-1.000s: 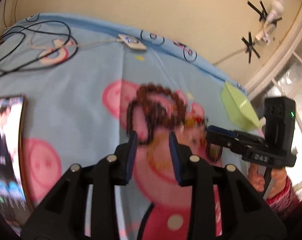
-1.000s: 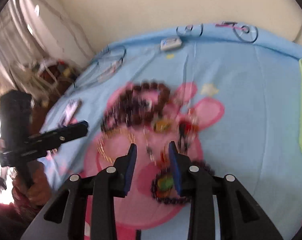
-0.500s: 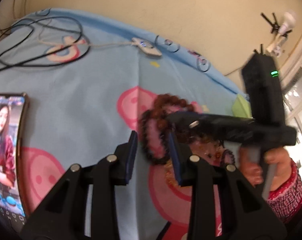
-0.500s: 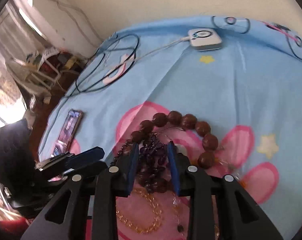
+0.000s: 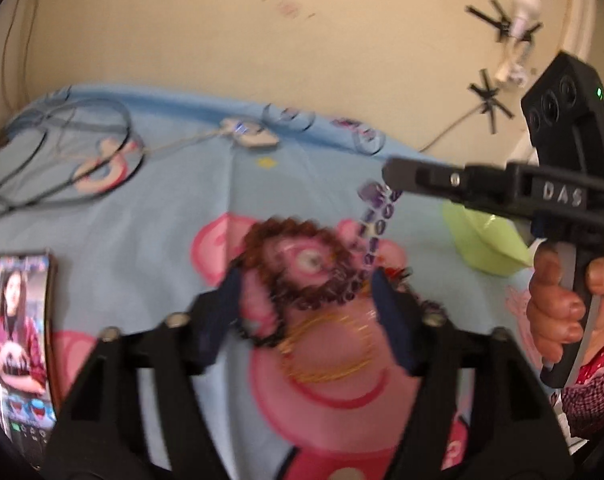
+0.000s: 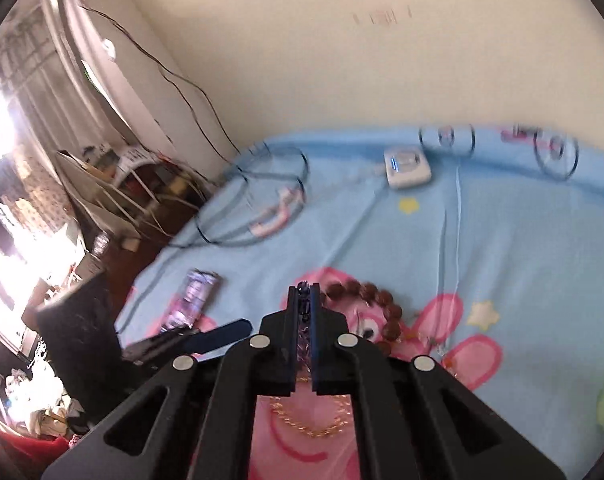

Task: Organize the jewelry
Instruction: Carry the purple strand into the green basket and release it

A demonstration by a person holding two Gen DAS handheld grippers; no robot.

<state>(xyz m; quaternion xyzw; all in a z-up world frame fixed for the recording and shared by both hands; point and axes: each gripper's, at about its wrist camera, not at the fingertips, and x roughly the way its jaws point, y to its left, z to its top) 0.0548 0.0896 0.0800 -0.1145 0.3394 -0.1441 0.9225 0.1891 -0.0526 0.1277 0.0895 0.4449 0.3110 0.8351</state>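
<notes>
The purple faceted bead strand (image 5: 376, 216) hangs from your right gripper (image 6: 304, 300), whose jaws are pinched tight on its top end. Its long axis runs near-vertical, the lower end trailing into the jewelry heap on the blue cartoon-print sheet (image 5: 161, 216). That tail lies just ahead of your left gripper (image 5: 302, 300), whose jaws stand wide around the round brown wooden bead bracelet (image 5: 297, 256) and just beyond the thin gold chain (image 5: 330, 348). The translucent beads look blurred; I judge the tail may snag.
</notes>
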